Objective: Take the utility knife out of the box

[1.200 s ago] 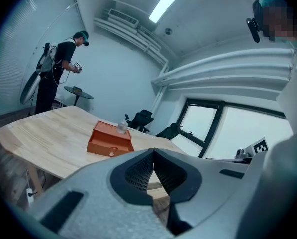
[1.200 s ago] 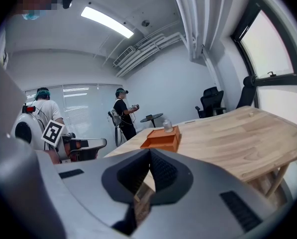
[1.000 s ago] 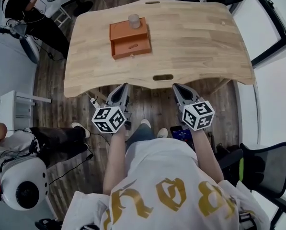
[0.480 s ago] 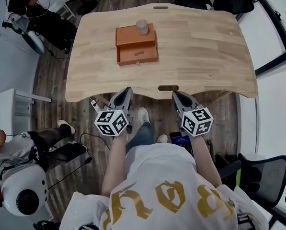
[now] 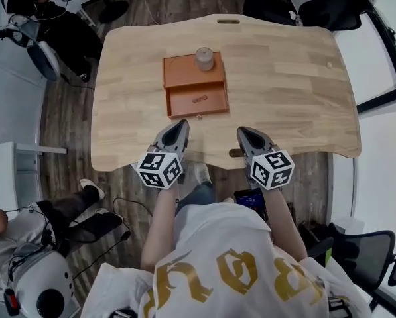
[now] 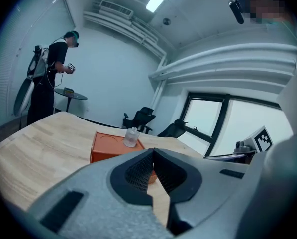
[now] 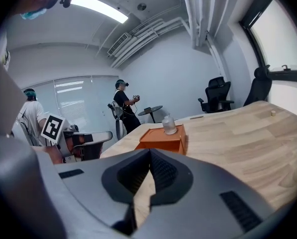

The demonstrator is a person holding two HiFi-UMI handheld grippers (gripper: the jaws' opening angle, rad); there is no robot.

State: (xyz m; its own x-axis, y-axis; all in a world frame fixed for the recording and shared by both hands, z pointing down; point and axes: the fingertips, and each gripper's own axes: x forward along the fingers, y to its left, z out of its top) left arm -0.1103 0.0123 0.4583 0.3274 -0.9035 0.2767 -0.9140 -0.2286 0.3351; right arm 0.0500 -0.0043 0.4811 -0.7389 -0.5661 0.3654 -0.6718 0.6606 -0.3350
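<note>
An orange box (image 5: 192, 73) sits on the wooden table (image 5: 284, 78), its drawer (image 5: 198, 101) pulled out toward me. A small orange utility knife (image 5: 199, 99) lies inside the drawer. A clear bottle (image 5: 204, 58) stands on the box's top. My left gripper (image 5: 181, 126) is shut and empty, hovering at the table's near edge just below the drawer. My right gripper (image 5: 243, 134) is also shut and empty, to the right at the same edge. The box (image 6: 108, 146) shows ahead in the left gripper view and the box (image 7: 163, 138) in the right gripper view.
A slot (image 5: 234, 153) is cut near the table's front edge and another slot (image 5: 228, 21) at the far edge. Office chairs (image 5: 330, 8) stand beyond the table. A person (image 5: 32, 5) stands at the far left, another person (image 5: 45, 217) sits at my left.
I have stepped closer to the table. Both grippers have moved forward to its near edge, and the box now lies nearer to them. Both stay shut.
</note>
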